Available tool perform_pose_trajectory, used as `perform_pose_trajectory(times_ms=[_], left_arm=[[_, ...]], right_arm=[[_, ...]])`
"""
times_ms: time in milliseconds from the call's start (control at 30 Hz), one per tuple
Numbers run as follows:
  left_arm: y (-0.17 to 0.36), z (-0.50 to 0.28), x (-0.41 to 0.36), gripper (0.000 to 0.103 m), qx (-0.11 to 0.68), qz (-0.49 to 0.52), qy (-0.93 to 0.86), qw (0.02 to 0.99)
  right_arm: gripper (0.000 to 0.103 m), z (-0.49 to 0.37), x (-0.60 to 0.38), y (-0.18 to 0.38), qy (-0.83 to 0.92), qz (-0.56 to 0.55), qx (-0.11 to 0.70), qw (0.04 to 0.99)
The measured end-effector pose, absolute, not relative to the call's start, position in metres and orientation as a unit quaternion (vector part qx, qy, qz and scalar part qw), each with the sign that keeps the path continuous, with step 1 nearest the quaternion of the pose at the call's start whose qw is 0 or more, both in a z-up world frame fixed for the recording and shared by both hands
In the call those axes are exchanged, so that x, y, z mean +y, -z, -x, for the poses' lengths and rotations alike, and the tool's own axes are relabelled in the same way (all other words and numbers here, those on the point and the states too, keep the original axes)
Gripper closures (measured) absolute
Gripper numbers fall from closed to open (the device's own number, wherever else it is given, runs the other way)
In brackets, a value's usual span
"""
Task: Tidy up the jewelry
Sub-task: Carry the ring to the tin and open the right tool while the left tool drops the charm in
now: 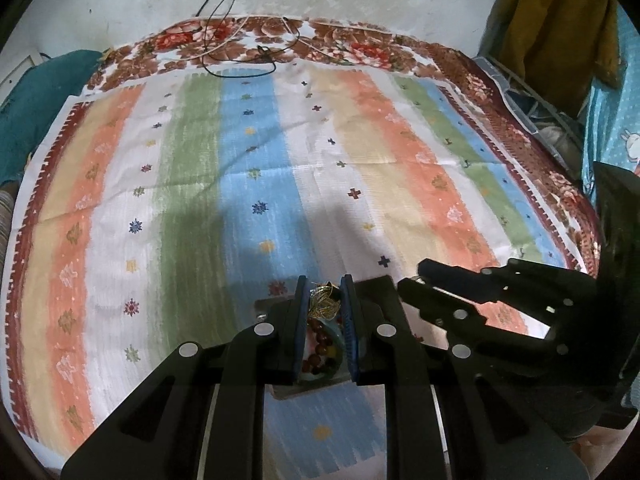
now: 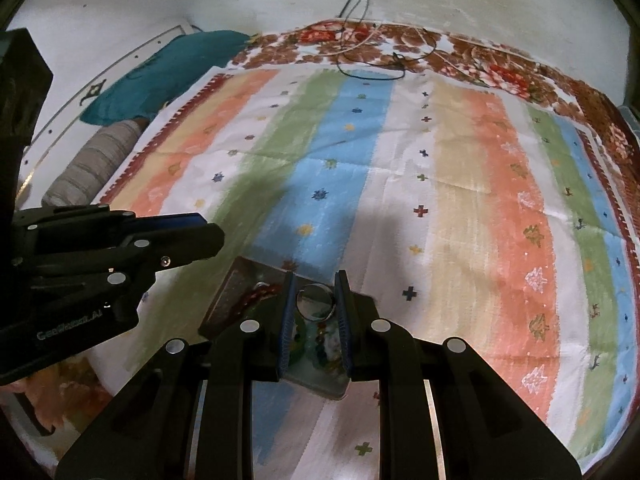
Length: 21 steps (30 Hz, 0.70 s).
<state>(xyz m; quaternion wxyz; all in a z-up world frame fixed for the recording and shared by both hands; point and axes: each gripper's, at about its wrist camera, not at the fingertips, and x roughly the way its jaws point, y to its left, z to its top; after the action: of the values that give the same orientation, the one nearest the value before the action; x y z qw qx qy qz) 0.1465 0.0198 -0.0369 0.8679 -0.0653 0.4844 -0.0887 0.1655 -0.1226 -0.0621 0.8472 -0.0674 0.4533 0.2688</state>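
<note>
My left gripper (image 1: 325, 295) is shut on a gold wire ornament (image 1: 322, 300) and holds it over a small jewelry tray (image 1: 304, 390) that has red-brown beads (image 1: 320, 350) in it. My right gripper (image 2: 315, 300) is shut on a silver ring (image 2: 315, 302) above the same tray (image 2: 236, 296), where red beads (image 2: 260, 294) lie. The right gripper also shows in the left wrist view (image 1: 416, 280), just right of the left one. The left gripper shows at the left of the right wrist view (image 2: 216, 236).
A striped cloth (image 1: 248, 184) covers a floral blanket (image 1: 360, 48) on the bed. Black cables (image 1: 240, 60) lie at the far edge by the wall. A teal pillow (image 2: 160, 76) and a grey striped roll (image 2: 96, 168) lie at the left. Clothes (image 1: 560, 20) hang at the right.
</note>
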Motion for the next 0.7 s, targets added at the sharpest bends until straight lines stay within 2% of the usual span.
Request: perform_pose_trajectory(times_ms=[100,133,167,200,233,500,533,633,700], left_arm=[[0.038,-0.145,0.022,0.087,0.486,0.071,0.083,0.867],[0.038,-0.145,0.024,0.087,0.485,0.075,0.080,0.867],[0.037,-0.146,0.026,0.084,0.485,0.078,0.078,0.868],[0.038,-0.147,0.029,0.077,0.485,0.085,0.076,0.867],[0.038,-0.147,0.031,0.075,0.486,0.089,0.075,0.866],[0.039,-0.140,0.040,0.072,0.488,0.092,0.072,0.865],[0.038,-0.138,0.039,0.072,0.487,0.090,0.073,0.866],[0.036,-0.132,0.040,0.065,0.484,0.089,0.074,0.867],[0.035,-0.128,0.039,0.058,0.481,0.086,0.075,0.869]], right_arm=[[0.082,-0.165,-0.124,0.063,-0.272,0.060,0.457,0.845],[0.077,-0.165,-0.124,0.063,-0.271,0.060,0.457,0.845],[0.073,-0.164,-0.125,0.063,-0.269,0.062,0.455,0.846],[0.064,-0.162,-0.126,0.062,-0.267,0.063,0.453,0.849],[0.062,-0.161,-0.127,0.062,-0.264,0.063,0.450,0.851],[0.062,-0.149,-0.143,0.056,-0.257,0.057,0.443,0.857],[0.059,-0.147,-0.145,0.056,-0.256,0.056,0.442,0.858],[0.054,-0.143,-0.153,0.054,-0.255,0.050,0.439,0.860],[0.051,-0.141,-0.156,0.053,-0.256,0.051,0.438,0.861]])
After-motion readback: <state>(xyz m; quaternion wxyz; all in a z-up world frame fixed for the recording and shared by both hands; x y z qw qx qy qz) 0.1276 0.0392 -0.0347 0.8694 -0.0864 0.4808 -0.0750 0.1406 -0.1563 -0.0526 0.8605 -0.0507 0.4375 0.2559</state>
